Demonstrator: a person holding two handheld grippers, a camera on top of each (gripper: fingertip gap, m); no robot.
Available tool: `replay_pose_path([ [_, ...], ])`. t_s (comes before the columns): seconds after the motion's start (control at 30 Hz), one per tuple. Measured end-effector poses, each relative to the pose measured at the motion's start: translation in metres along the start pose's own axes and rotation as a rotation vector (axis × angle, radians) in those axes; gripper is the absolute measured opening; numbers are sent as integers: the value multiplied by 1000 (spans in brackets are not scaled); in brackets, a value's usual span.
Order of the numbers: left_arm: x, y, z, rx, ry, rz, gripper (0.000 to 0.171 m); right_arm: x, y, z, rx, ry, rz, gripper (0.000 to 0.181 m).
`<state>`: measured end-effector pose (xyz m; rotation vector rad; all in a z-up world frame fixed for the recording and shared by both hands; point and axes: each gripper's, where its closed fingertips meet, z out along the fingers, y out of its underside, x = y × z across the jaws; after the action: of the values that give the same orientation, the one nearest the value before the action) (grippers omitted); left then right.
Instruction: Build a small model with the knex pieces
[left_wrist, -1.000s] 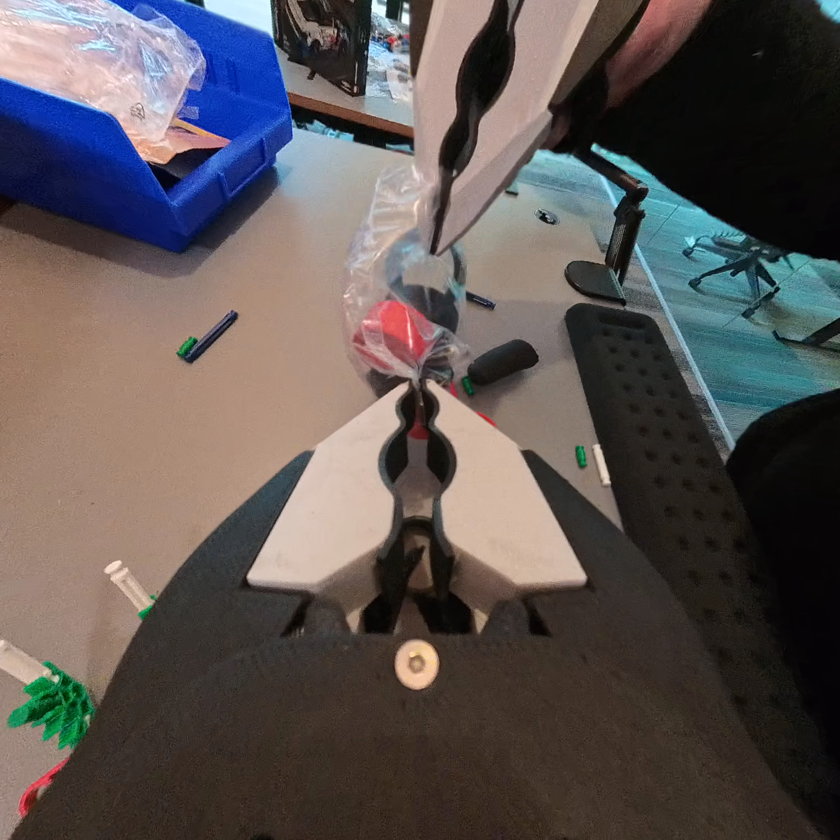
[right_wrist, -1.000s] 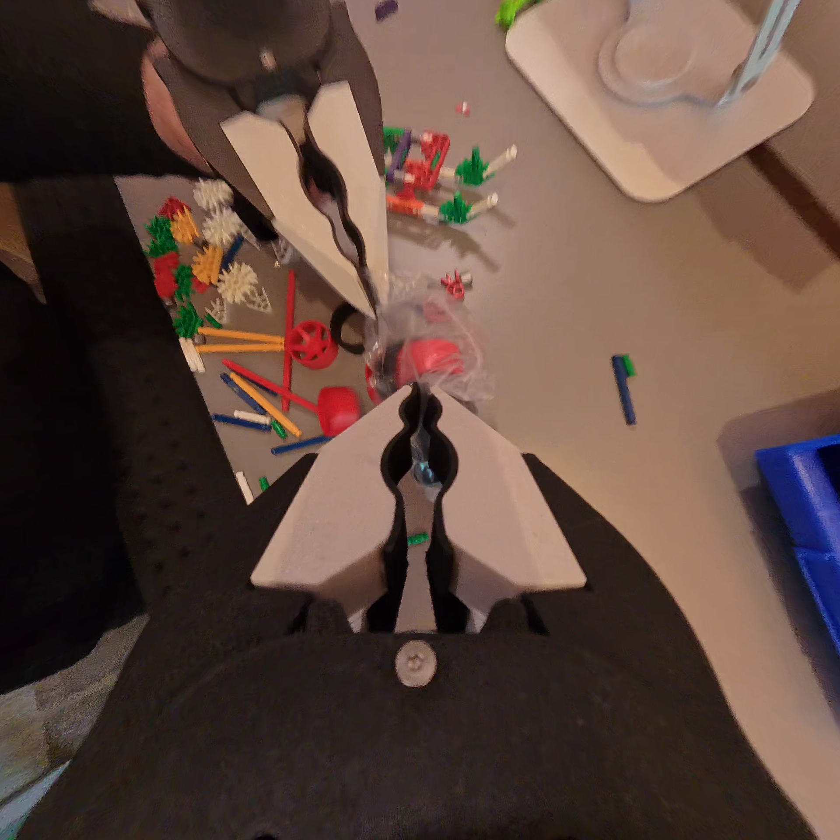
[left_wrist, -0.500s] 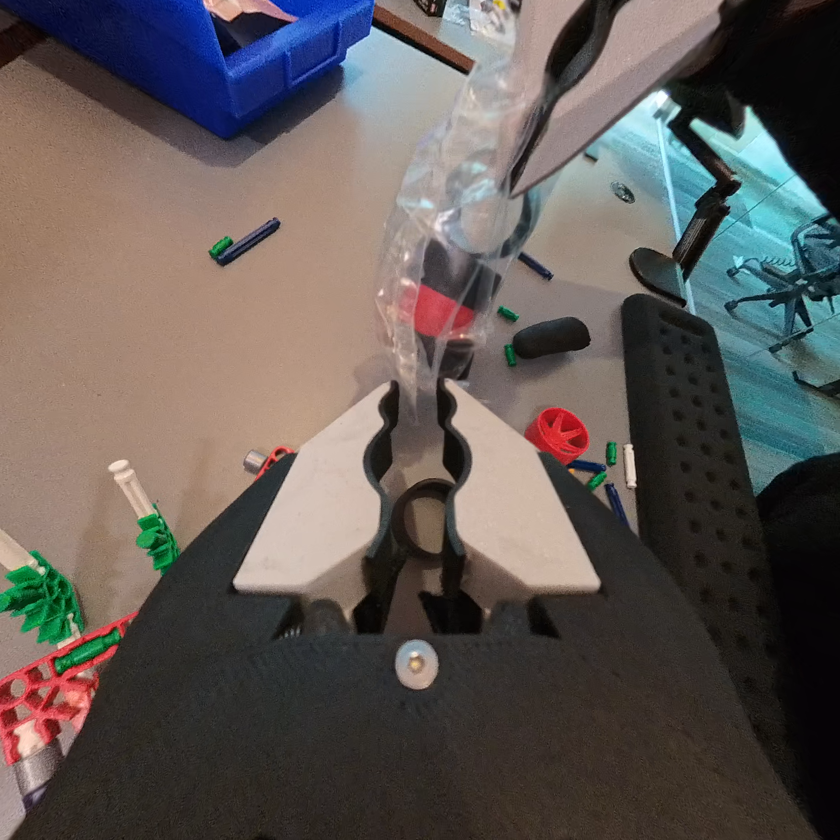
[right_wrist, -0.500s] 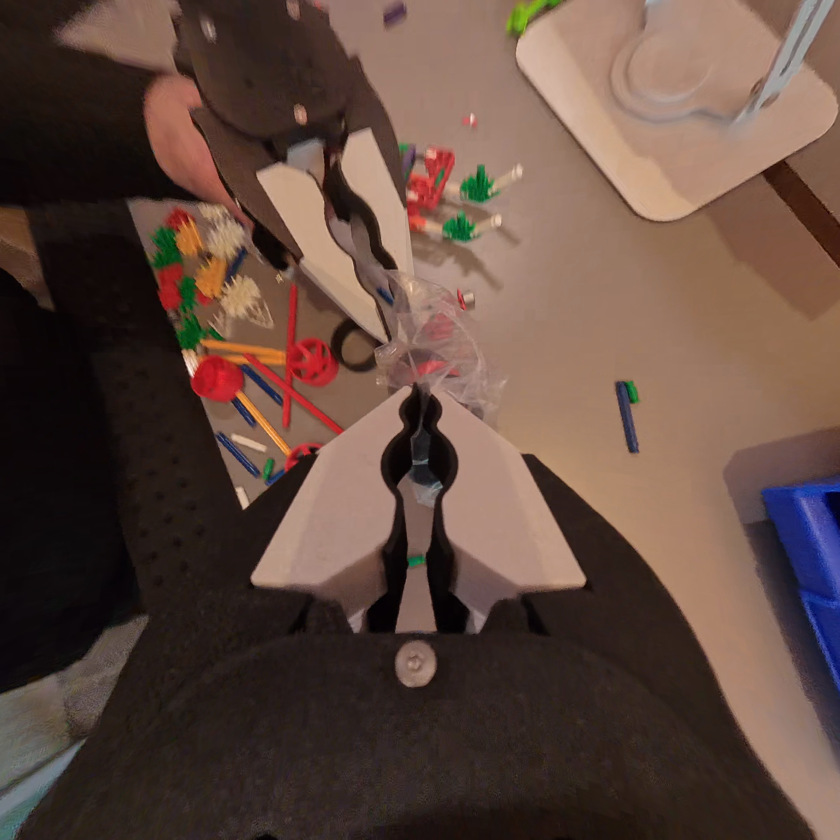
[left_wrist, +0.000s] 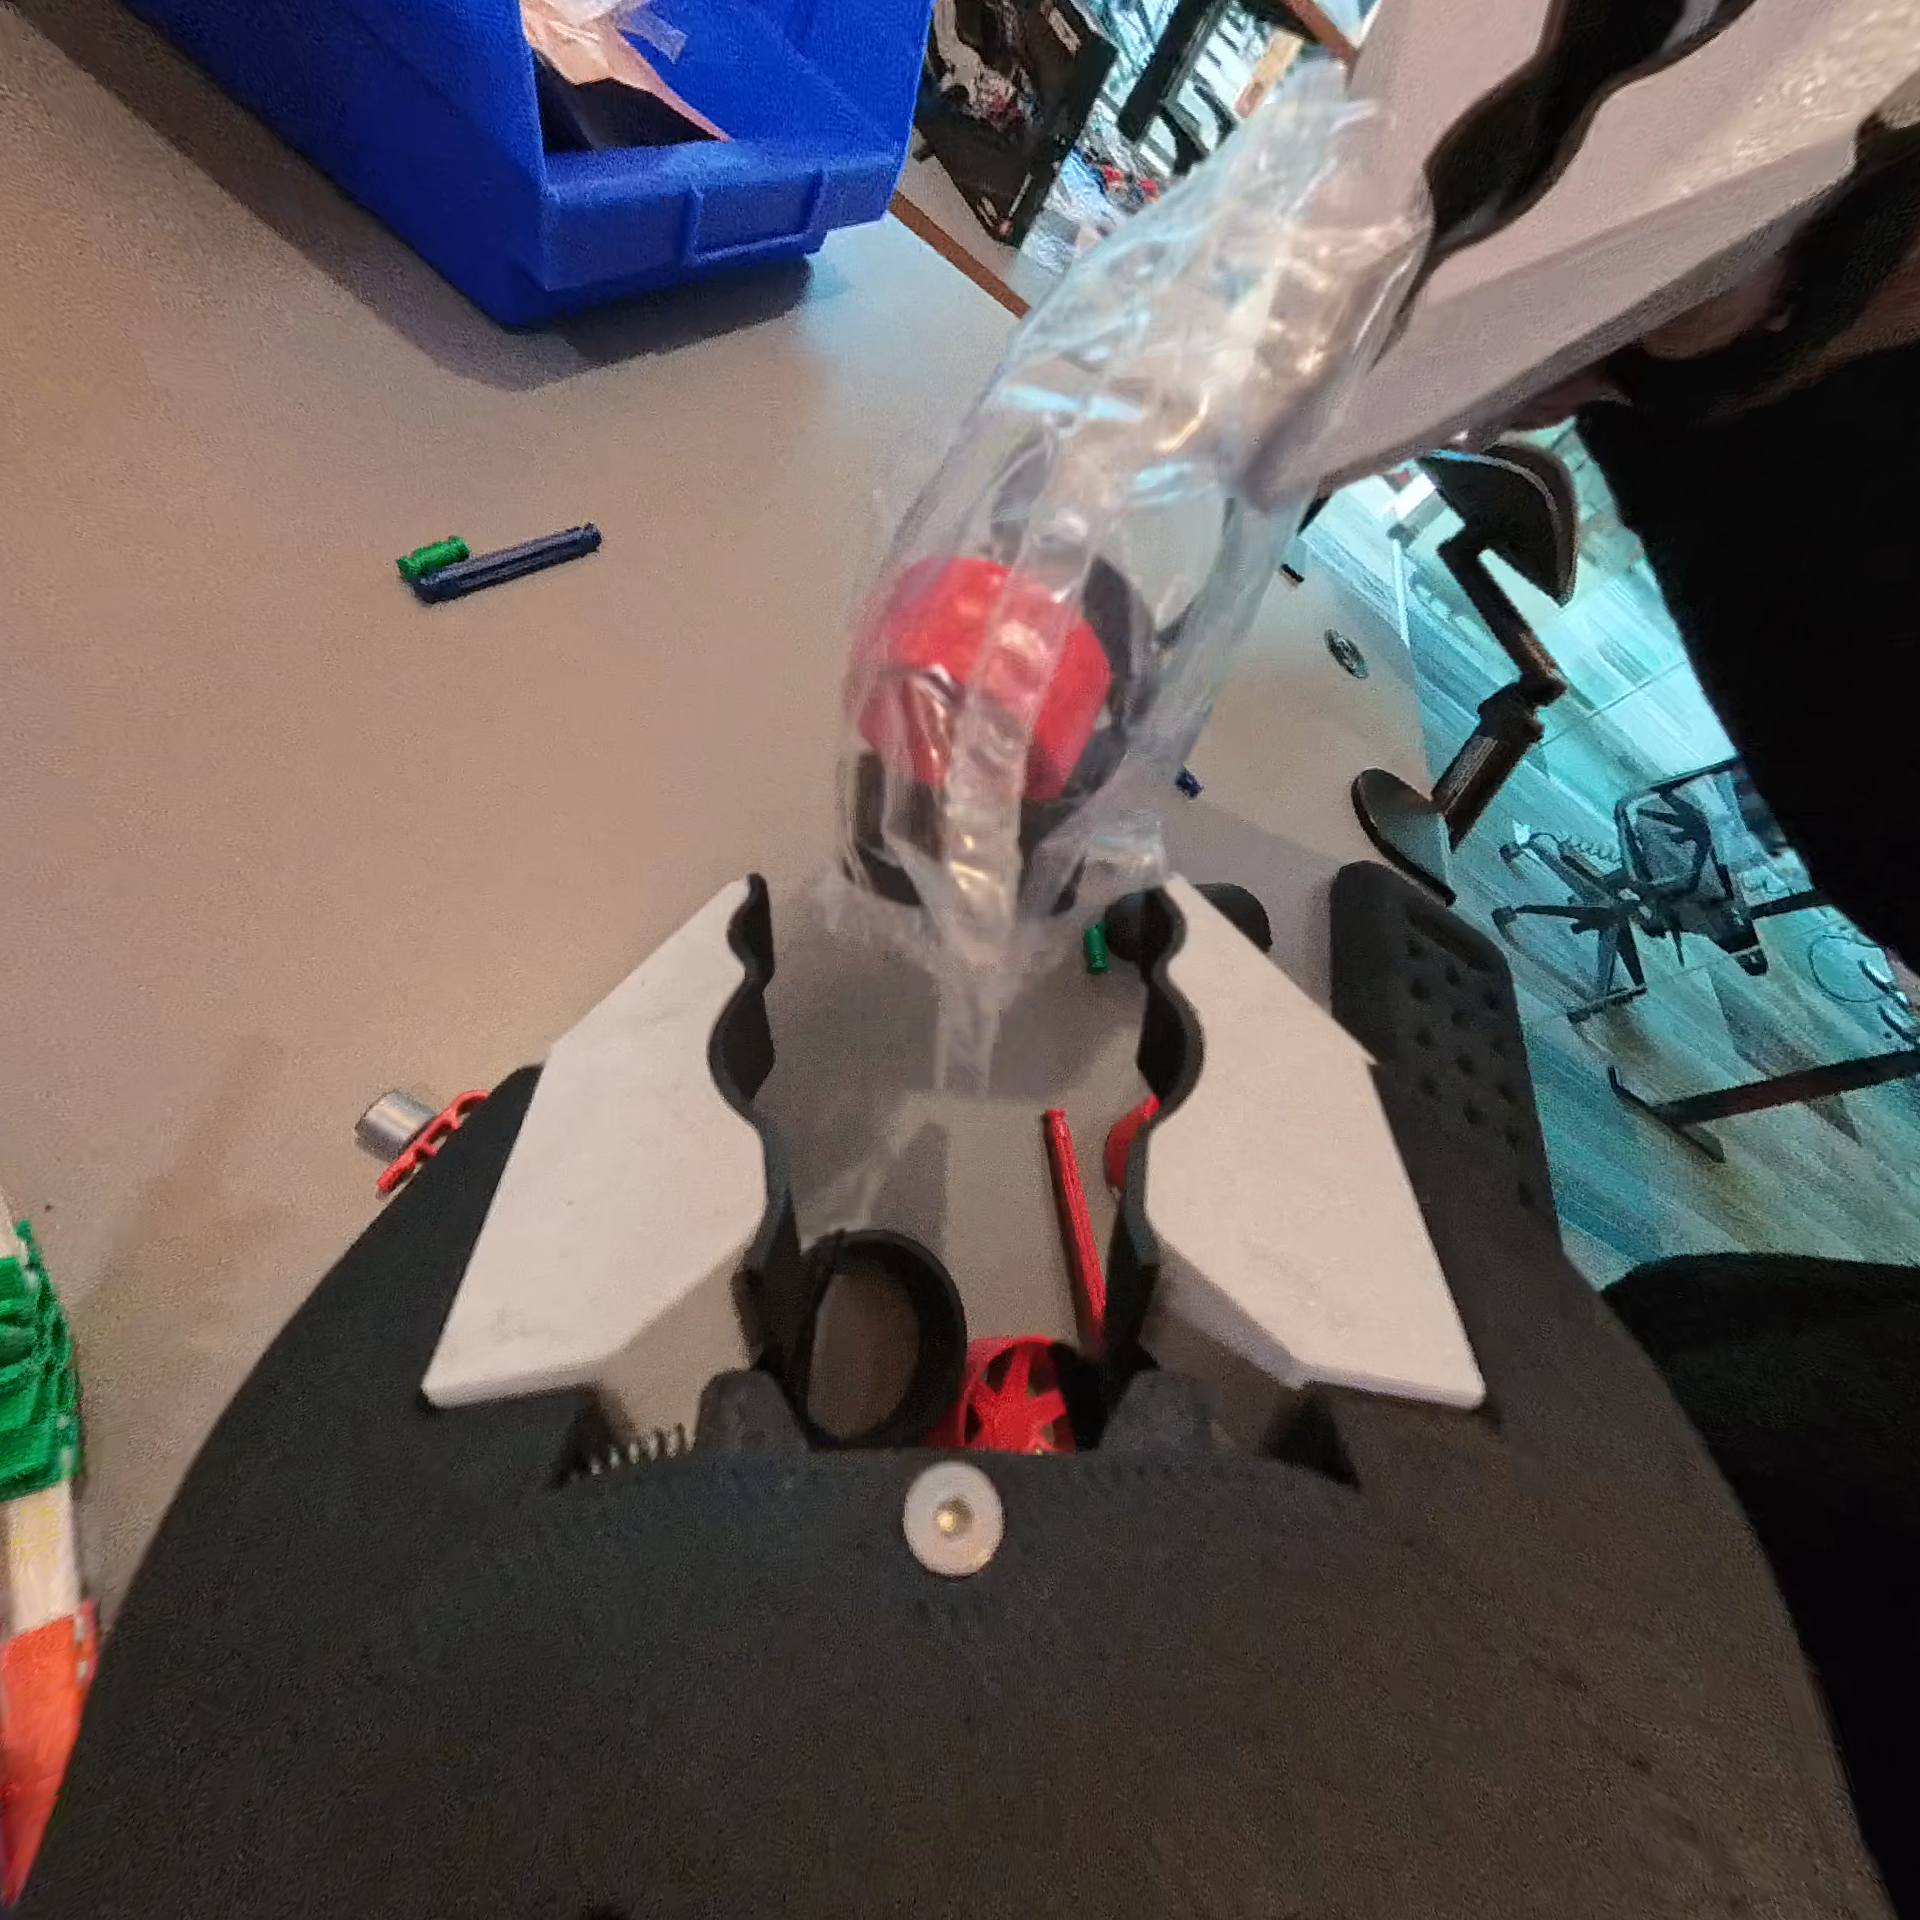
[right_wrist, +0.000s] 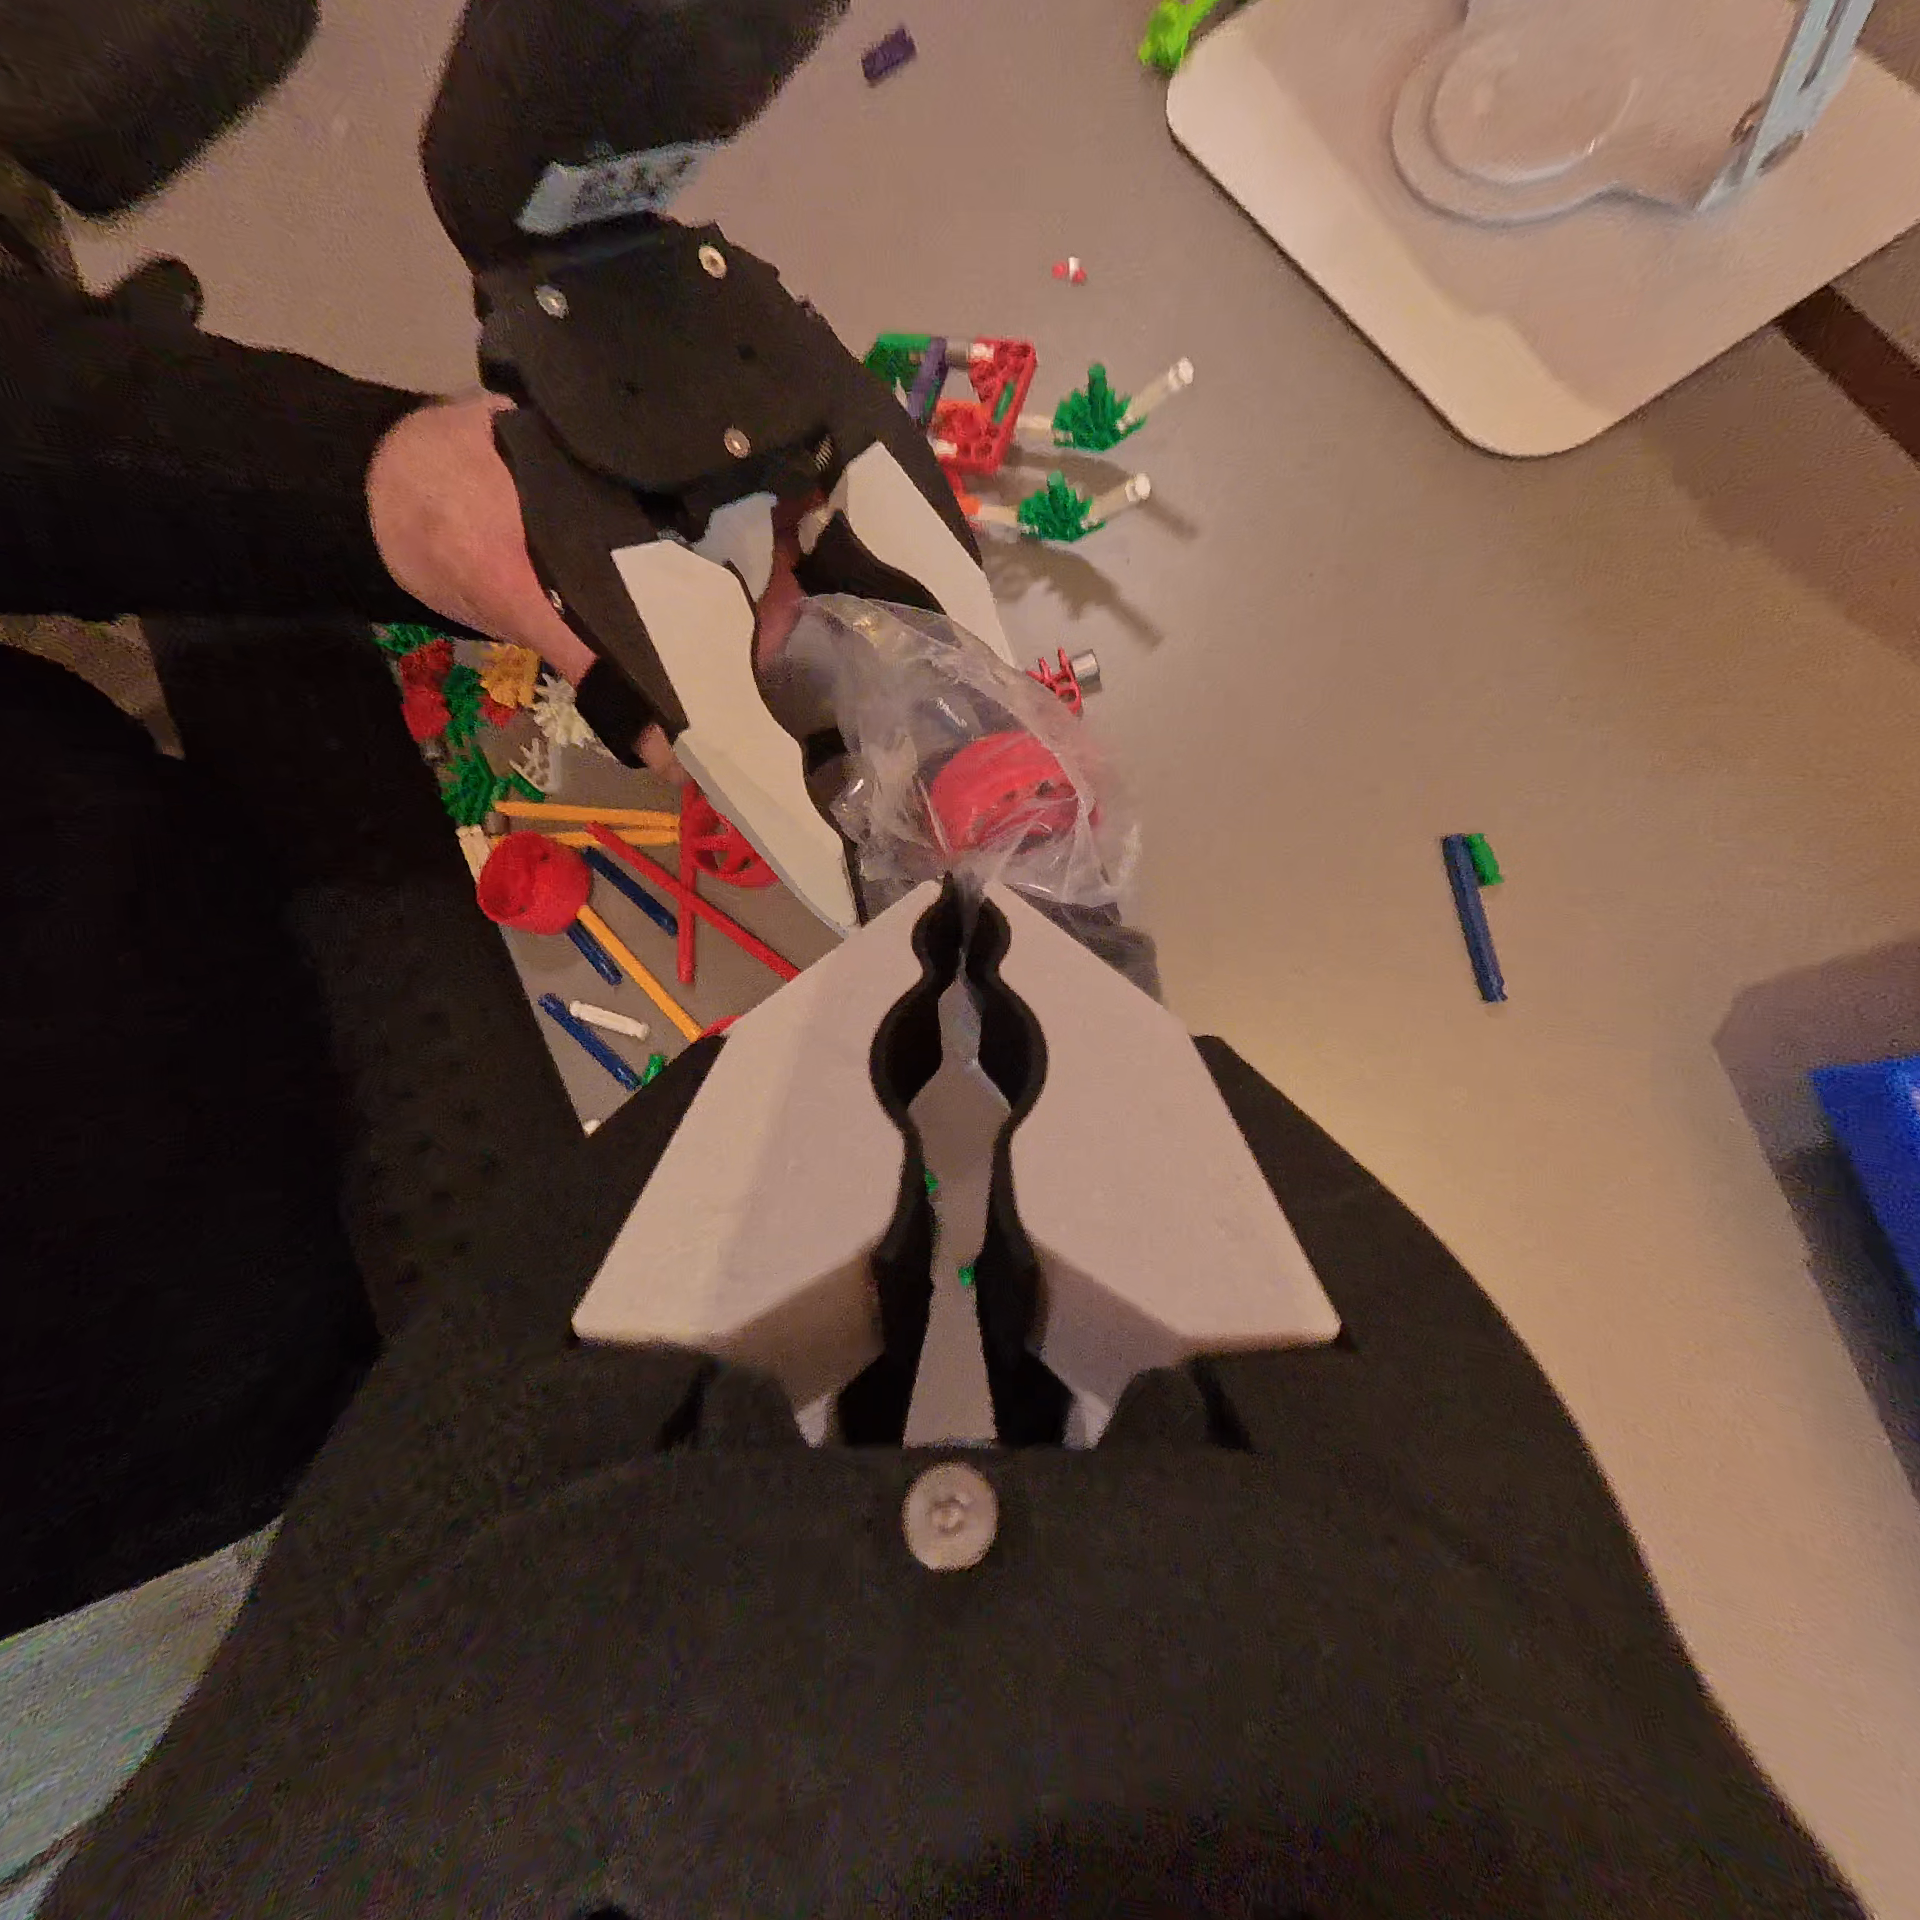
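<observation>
The right claw (right_wrist: 951, 899) is clamped on the top edge of a clear bag (left_wrist: 1049, 665); the left claw (left_wrist: 956, 925) stands apart under it, above the tabletop (left_wrist: 312, 779), with open room at frame left.

My left wrist camera looks close along its fingers toward the blue plastic bin (left_wrist: 582, 197). My right faces back over the grey tabletop (right_wrist: 1351, 675). Both share the clear plastic bag (left_wrist: 1049, 665).

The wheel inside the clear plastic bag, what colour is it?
Red; the wheel shows best through the bag in the left wrist view.
</observation>
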<state>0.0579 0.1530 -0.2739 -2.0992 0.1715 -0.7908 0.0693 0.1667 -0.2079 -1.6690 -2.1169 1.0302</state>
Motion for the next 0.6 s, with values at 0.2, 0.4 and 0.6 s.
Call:
replay_pose_path([
  [0.2,12,2,9,14,61,11,41,13,5,-3,9,22,17,0],
  [0.4,26,-10,-3,120,120,79,41,46,-4,-29,232,-15,241,0],
  [0.6,34,-7,-15,129,181,72,42,37,2,-29,245,-16,217,0],
])
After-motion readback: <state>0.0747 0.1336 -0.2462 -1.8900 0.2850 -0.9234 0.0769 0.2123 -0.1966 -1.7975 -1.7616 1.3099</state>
